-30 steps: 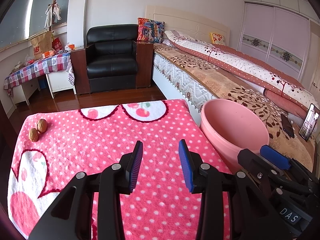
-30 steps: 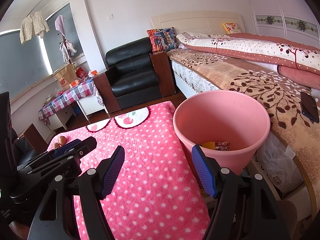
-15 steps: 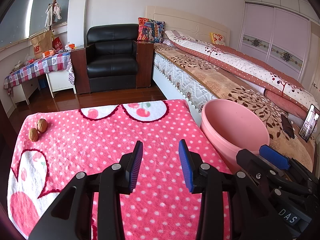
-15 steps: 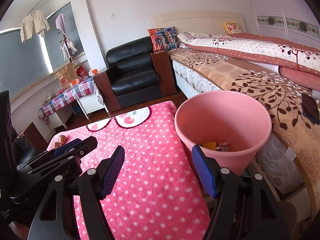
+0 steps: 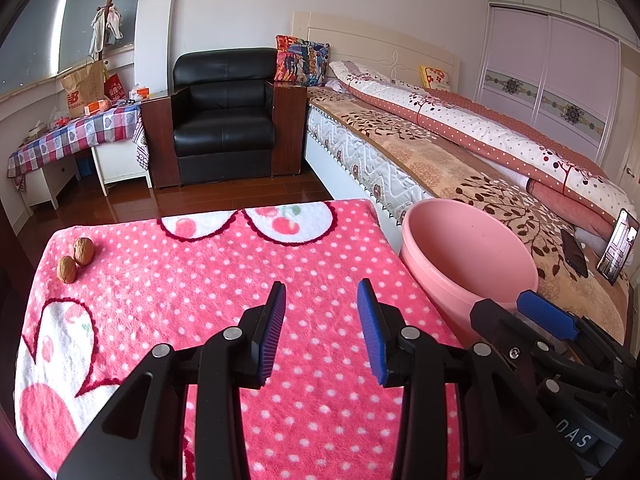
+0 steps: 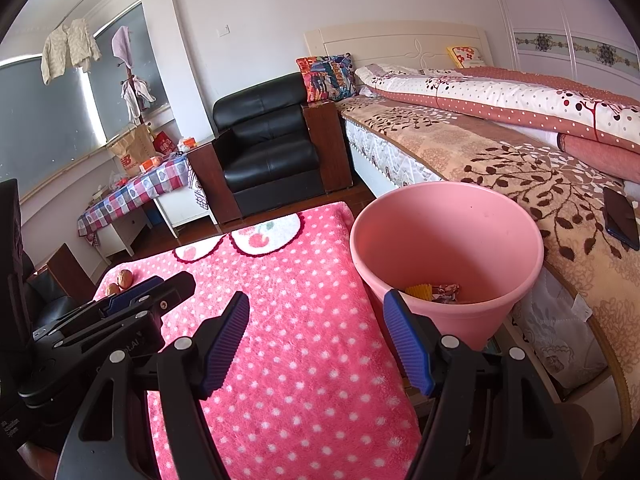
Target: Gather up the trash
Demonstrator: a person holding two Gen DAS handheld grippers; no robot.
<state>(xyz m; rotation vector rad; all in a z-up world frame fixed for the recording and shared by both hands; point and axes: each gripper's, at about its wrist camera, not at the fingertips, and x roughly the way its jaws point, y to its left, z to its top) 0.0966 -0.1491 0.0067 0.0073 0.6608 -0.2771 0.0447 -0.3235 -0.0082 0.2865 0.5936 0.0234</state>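
Note:
A pink plastic bin [image 6: 448, 248] stands beside the table's right edge, with a yellow scrap and a crumpled wrapper [image 6: 434, 292] at its bottom. It also shows in the left wrist view [image 5: 468, 252]. Two walnuts [image 5: 76, 258] lie at the far left of the pink polka-dot cloth [image 5: 224, 280]; they also show in the right wrist view [image 6: 120, 282]. My left gripper [image 5: 322, 330] is open and empty above the cloth's middle. My right gripper [image 6: 316, 340] is open and empty above the cloth's right edge, close to the bin's near rim.
A bed [image 6: 500, 140] runs along the right, with a dark phone [image 6: 620, 218] on it. A black armchair [image 5: 224, 120] and a small table with a checked cloth [image 5: 76, 136] stand at the back. Wooden floor lies beyond the table.

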